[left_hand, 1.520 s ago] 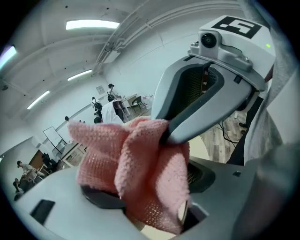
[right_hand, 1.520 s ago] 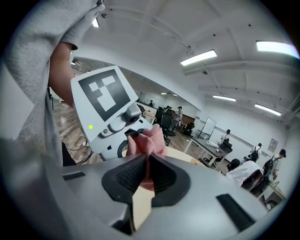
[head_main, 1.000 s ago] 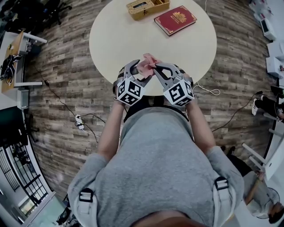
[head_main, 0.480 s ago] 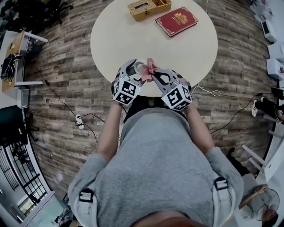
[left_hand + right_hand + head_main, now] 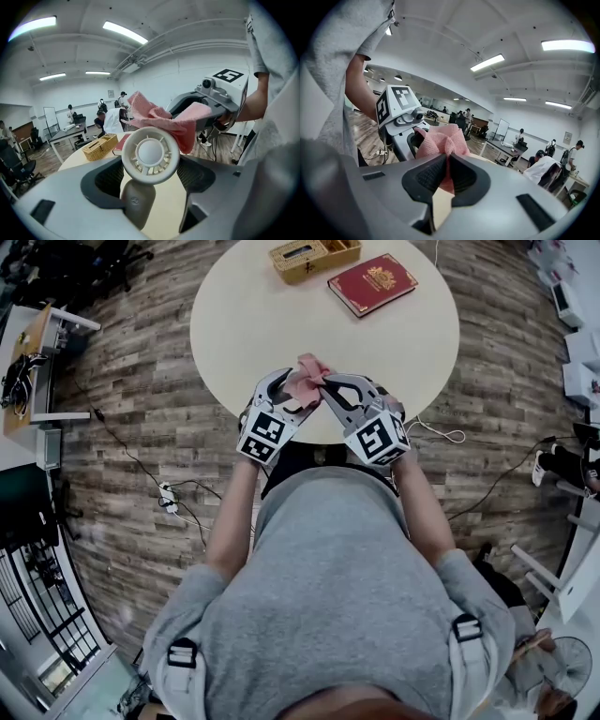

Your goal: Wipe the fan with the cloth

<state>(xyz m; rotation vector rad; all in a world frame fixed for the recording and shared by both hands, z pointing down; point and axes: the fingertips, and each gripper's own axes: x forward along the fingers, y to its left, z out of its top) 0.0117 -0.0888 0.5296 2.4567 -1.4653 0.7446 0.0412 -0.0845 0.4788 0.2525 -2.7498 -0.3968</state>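
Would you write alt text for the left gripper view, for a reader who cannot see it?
The left gripper clamps a cream plastic handheld fan, its round head facing the camera. The right gripper holds a pink woven cloth against the fan's upper rim, above a cream table.

The person wears a grey short-sleeved T-shirt (image 5: 337,596); shoulder straps (image 5: 183,685) carry black buckles (image 5: 466,627). The left gripper (image 5: 286,393) and right gripper (image 5: 336,395) are grey moulded plastic, each with a white cube (image 5: 265,435) bearing black square markers. Dark ribbed pads (image 5: 429,176) line the jaws.
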